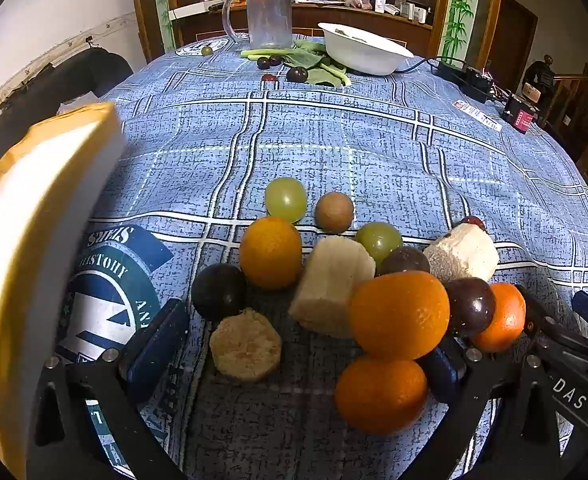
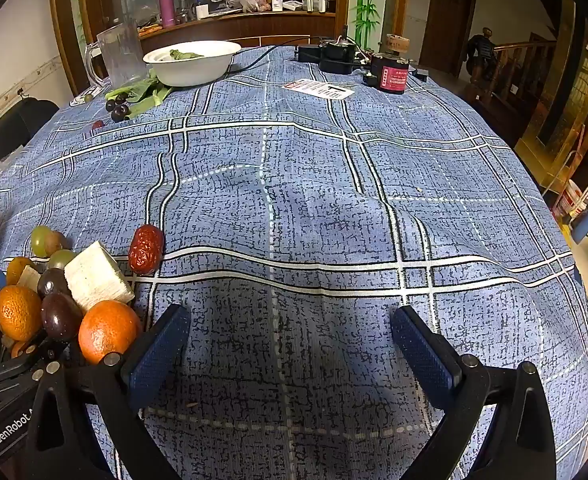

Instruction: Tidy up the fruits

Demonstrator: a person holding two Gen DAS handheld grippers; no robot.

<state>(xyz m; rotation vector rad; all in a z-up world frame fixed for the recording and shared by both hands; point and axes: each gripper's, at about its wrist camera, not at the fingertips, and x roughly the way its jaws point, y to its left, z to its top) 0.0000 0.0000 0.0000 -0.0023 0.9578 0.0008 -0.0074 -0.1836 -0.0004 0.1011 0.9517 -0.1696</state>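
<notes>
Nothing had been picked up yet; the sorting looked to be at its very start. The left gripper (image 1: 302, 344) hung with its jaws spread wide and empty over a heap of fruit (image 1: 346, 280) on the near left of the surface (image 2: 334, 184). The right gripper (image 2: 289, 344) was likewise released, with only bare cloth between its jaws, just right of the heap.

The heap was crowded: oranges (image 1: 400, 314), dark plums (image 1: 218, 291), green grapes (image 1: 285, 199) and pale cut chunks (image 1: 332, 284) touched one another. The next move probably called for choosing a fruit at the edge, such as the plums' near-left one or the round slice (image 1: 245, 344), so the jaws could close without shoving neighbours.

The left view showed the heap whole, plus a yellow-edged white block (image 1: 41, 240) at far left, whose purpose could not be told. The right view caught only the heap's right side, but showed a red date (image 2: 145, 249) lying alone just right of it, barely seen in the other view. It also showed the open cloth to the right, and the white bowl (image 2: 191, 62) far off, with small dark fruits (image 2: 118, 109) near it.
</notes>
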